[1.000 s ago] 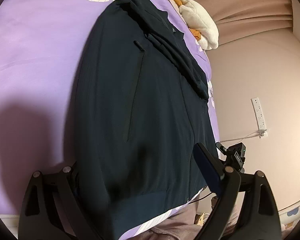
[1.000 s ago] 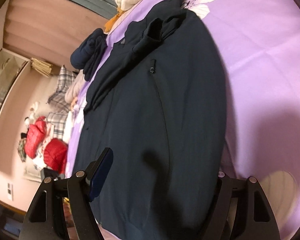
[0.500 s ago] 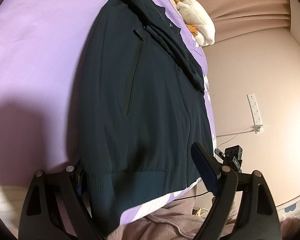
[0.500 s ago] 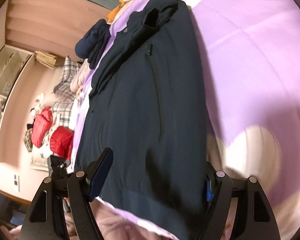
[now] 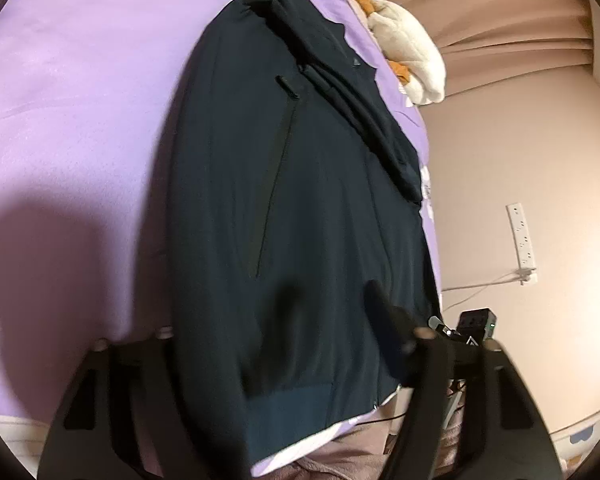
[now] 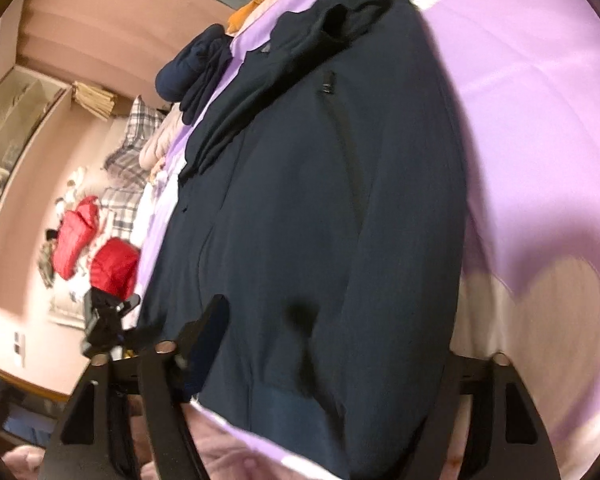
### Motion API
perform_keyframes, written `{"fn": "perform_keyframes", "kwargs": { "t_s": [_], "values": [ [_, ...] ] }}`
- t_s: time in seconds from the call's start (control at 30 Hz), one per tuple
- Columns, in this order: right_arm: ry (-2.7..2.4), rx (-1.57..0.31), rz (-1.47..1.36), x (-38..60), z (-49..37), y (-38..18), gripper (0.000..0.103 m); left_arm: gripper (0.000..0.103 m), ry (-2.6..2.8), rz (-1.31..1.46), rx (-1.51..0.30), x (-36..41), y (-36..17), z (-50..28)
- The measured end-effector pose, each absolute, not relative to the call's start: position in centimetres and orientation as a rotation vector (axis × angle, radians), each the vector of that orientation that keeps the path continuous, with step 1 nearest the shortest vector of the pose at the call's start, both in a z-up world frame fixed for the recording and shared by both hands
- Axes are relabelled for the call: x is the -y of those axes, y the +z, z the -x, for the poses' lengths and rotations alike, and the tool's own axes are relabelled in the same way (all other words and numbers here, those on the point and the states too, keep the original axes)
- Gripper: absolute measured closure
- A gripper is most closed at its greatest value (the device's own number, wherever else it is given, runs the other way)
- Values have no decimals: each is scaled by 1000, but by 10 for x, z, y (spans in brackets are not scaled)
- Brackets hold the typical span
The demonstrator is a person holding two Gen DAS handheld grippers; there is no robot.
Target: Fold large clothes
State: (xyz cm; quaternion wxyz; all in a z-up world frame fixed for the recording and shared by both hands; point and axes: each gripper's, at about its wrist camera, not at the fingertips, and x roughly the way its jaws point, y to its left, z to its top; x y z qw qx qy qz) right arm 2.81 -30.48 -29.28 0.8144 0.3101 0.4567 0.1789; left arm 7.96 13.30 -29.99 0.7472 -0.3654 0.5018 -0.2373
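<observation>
A dark navy zip jacket (image 5: 300,200) lies flat on the purple bedspread (image 5: 72,100), its ribbed hem (image 5: 300,408) nearest me and its sleeves folded across the chest. My left gripper (image 5: 264,320) straddles the hem end. Its jaws are closing, the right finger (image 5: 387,320) lying on the cloth and the left one at the jacket's side edge. The right wrist view shows the same jacket (image 6: 319,200). My right gripper (image 6: 339,328) is closing around the hem too, its left finger (image 6: 208,328) on the cloth and its right one hidden behind the jacket's edge.
A white and orange plush toy (image 5: 407,60) lies at the head of the bed, with a dark clothes pile (image 6: 192,68) beside it. Red jackets (image 6: 96,248) and plaid cloth lie on the floor. A small black device (image 5: 475,324) stands off the bed's edge, below a wall power strip (image 5: 521,240).
Both grippers' jaws have narrowed around the jacket's hem end. The hem sits closer between the fingers than a second ago.
</observation>
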Motion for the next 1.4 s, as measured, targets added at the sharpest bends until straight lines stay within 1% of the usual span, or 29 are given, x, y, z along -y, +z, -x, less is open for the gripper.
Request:
{"fn": "perform_keyframes", "kwargs": {
  "t_s": [0.07,0.1,0.13,0.17,0.2,0.23,0.3,0.33,0.43,0.57,0.77,0.93,1.4],
  "values": [
    [364,-977,-608,299,-31,-292,52,60,-496,799,-1105,-135,-303,-80],
    [354,-980,-587,297,-32,-292,55,65,-491,806,-1102,-137,-304,-79],
    [339,-978,-566,297,-31,-292,61,68,-486,812,-1099,-139,-305,-78],
    [334,-975,-563,299,-30,-292,69,77,-476,819,-1097,-142,-306,-76],
    [327,-971,-569,302,-28,-293,73,81,-473,825,-1096,-144,-306,-75],
    [314,-966,-580,307,-25,-294,80,82,-470,834,-1092,-147,-306,-74],
    [300,-956,-603,315,-20,-295,84,92,-464,851,-1082,-150,-305,-73],
    [297,-946,-612,317,-18,-295,86,92,-470,861,-1074,-150,-304,-73],
    [311,-905,-632,315,-13,-288,88,92,-500,863,-1038,-148,-292,-73],
    [389,-811,-673,307,-14,-264,90,92,-567,832,-973,-140,-264,-73],
    [475,-722,-669,298,-19,-232,91,92,-643,764,-878,-129,-226,-70],
    [513,-687,-668,294,-18,-222,91,92,-661,723,-861,-123,-214,-70],
    [551,-665,-640,290,-14,-207,91,92,-703,684,-819,-120,-194,-63]
  ]
}}
